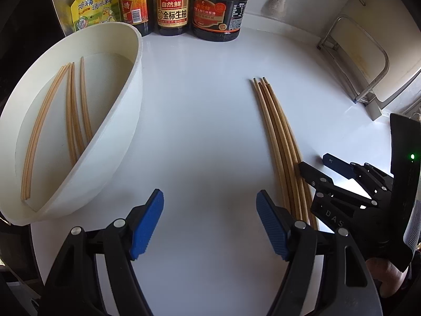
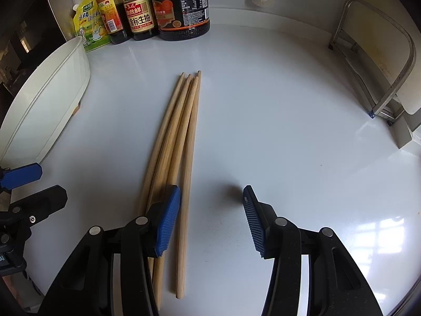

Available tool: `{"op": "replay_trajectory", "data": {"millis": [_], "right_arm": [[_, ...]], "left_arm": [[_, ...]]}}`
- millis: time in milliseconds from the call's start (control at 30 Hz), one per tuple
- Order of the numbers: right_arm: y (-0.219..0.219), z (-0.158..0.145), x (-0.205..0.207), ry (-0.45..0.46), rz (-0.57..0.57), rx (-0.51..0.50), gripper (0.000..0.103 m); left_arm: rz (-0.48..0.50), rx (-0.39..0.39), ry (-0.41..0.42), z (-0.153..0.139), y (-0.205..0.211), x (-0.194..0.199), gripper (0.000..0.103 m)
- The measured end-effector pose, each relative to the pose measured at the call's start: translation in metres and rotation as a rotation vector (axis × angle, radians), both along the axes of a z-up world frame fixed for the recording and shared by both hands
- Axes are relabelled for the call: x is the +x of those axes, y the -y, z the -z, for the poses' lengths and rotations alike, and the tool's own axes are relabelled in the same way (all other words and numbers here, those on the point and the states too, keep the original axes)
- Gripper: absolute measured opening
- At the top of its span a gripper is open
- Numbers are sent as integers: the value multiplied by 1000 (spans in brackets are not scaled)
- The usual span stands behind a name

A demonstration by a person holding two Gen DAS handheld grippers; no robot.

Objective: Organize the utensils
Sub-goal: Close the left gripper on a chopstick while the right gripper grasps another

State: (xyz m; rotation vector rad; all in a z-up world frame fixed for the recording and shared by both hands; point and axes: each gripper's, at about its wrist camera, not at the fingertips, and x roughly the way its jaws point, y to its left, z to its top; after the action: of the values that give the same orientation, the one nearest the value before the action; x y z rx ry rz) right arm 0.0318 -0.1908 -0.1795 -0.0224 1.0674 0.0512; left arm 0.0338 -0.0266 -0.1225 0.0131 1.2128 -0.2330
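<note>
A bundle of wooden chopsticks (image 2: 181, 142) lies loose on the glossy white surface (image 2: 276, 131), tips fanned slightly toward the back wall, while several more chopsticks (image 1: 71, 110) rest inside a white oval tub (image 1: 113, 131) at the left edge of the surface.

The right hand-held gripper (image 2: 211, 218) tilts steeply down over the near ends of the loose bundle, its jaws parted and grasping nothing. Its left blue pad (image 2: 168, 218) sits over the bundle, with one chopstick just inside the gap; the other pad (image 2: 252, 221) stands over bare surface. Whether the pads touch the wood cannot be told.

The left hand-held gripper (image 1: 210, 221) also points steeply downward, released and wide apart, over the bare stretch of surface between the tub and the loose chopsticks. It holds nothing. In the left wrist view the right hand-held gripper's black linkage shows beside the bundle, and part of a hand (image 1: 389, 273) shows beneath it at the lower right.

Along the back stand a yellow seasoning pouch (image 1: 92, 2), three dark sauce bottles (image 1: 172, 8) and, at the right, a metal rack (image 1: 363, 60) holding a pale board.
</note>
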Motion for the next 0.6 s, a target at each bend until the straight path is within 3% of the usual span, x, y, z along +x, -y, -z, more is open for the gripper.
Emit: {"op": "replay_trajectory", "data": {"millis": [600], "right_arm": [[45, 0, 2, 25, 53, -7, 48]], "left_arm": [[15, -22, -13, 25, 46, 23, 71]]}}
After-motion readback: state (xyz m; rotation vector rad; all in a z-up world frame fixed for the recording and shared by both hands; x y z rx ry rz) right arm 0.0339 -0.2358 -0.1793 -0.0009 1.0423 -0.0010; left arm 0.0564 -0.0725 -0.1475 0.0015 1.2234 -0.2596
